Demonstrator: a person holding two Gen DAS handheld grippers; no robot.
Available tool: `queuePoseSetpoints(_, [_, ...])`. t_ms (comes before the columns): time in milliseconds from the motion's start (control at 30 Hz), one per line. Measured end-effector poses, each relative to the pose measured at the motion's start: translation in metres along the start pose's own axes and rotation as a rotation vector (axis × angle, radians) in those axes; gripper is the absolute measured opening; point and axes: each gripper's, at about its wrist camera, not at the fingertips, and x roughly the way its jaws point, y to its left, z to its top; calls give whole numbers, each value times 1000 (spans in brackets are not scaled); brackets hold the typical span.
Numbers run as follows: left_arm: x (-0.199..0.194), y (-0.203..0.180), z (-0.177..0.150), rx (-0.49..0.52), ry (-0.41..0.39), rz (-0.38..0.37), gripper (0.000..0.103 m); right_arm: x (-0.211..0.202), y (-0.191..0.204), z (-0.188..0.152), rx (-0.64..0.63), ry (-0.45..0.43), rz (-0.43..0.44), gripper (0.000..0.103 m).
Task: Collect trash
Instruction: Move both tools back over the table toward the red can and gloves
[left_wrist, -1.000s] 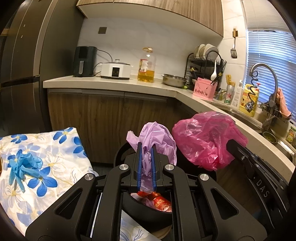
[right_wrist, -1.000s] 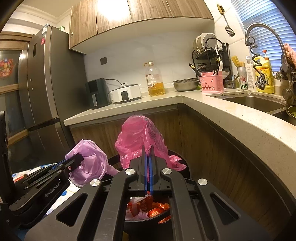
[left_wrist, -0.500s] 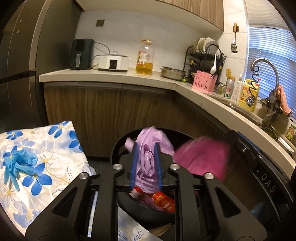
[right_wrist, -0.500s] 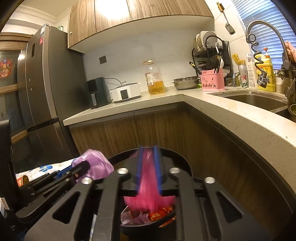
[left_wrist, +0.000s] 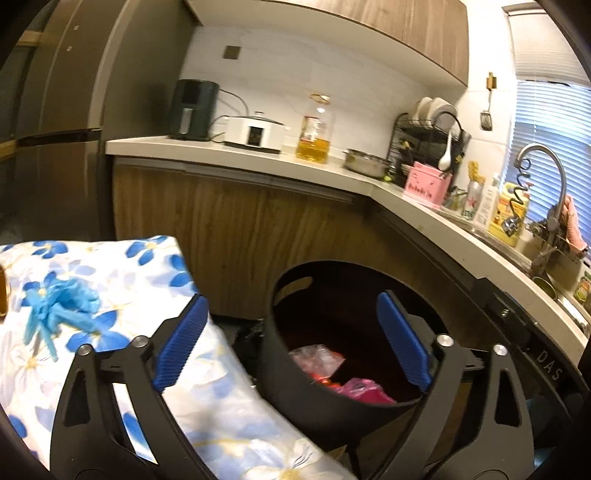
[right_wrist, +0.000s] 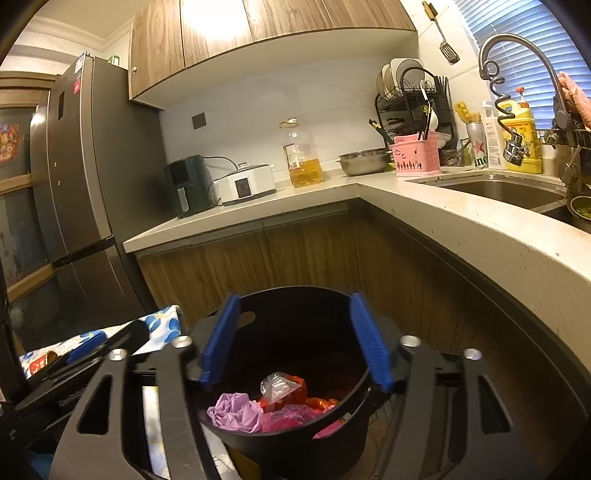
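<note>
Both bags now lie in the black bin (right_wrist: 295, 435) at the foot of the counter: the crumpled lilac bag (right_wrist: 236, 411) toward its left wall, the pink bag (right_wrist: 290, 419) just beside it, red wrappers (right_wrist: 295, 393) behind. The right gripper (right_wrist: 293, 339) and left gripper (left_wrist: 291, 339) have just been opening; both stand released, nothing between their blue pads.

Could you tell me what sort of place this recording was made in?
A home kitchen, most likely: a sink with a curved tap set in the stone worktop, a dish rack holding plates, and a tall fridge beside wooden cupboards.
</note>
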Motion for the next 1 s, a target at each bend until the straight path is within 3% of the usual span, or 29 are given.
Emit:
queuePoseSetpoints(67, [-11, 8, -5, -11, -7, 29, 97, -5, 2, -3, -4, -2, 2, 79])
queuePoseSetpoints(200, [-31, 23, -12, -30, -11, 83, 97, -11, 10, -9, -11, 14, 25, 85])
queuePoseSetpoints(567, [-98, 88, -34, -89, -63, 302, 97, -25, 59, -35, -54, 61, 119, 87])
queuePoseSetpoints(1000, [-151, 174, -41, -167, -94, 485, 97, -20, 151, -62, -137, 110, 252, 87])
